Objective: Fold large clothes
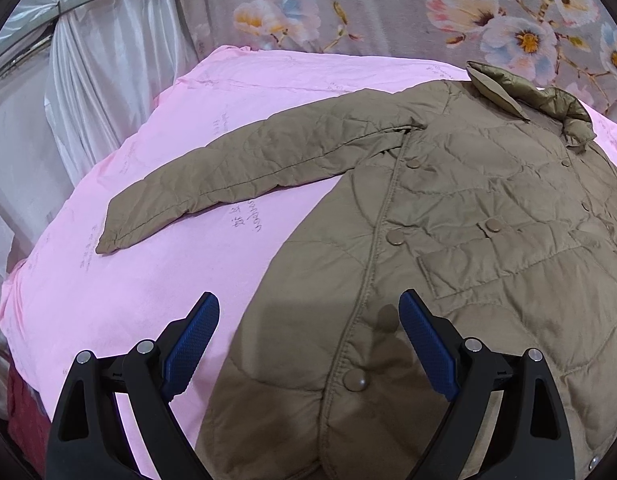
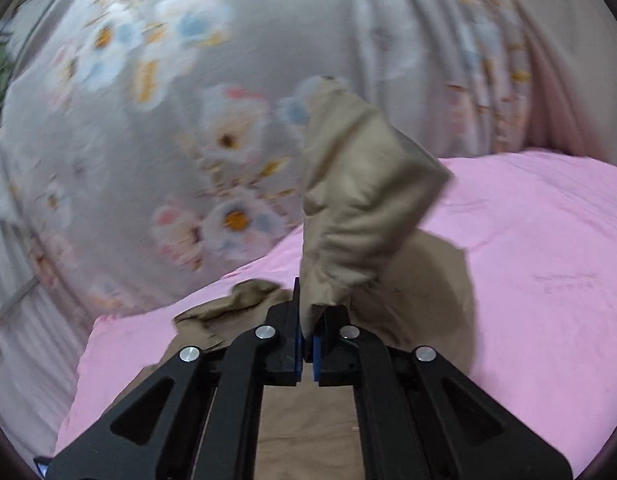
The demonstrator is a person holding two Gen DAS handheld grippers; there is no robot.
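Note:
A tan quilted jacket (image 1: 448, 208) lies front up on a pink bed cover (image 1: 148, 280), collar at the far right, its left sleeve (image 1: 236, 168) stretched out flat to the left. My left gripper (image 1: 308, 312) is open and empty, hovering over the jacket's lower hem near a snap button. In the right wrist view my right gripper (image 2: 308, 344) is shut on the jacket's other sleeve (image 2: 360, 200), which is lifted off the bed and stands up above the fingers. The view is blurred by motion.
A grey floral curtain (image 1: 388, 4) hangs behind the bed and also shows in the right wrist view (image 2: 188, 120). White satin drapes (image 1: 88, 80) hang at the left. The pink cover (image 2: 548, 280) extends to the right of the lifted sleeve.

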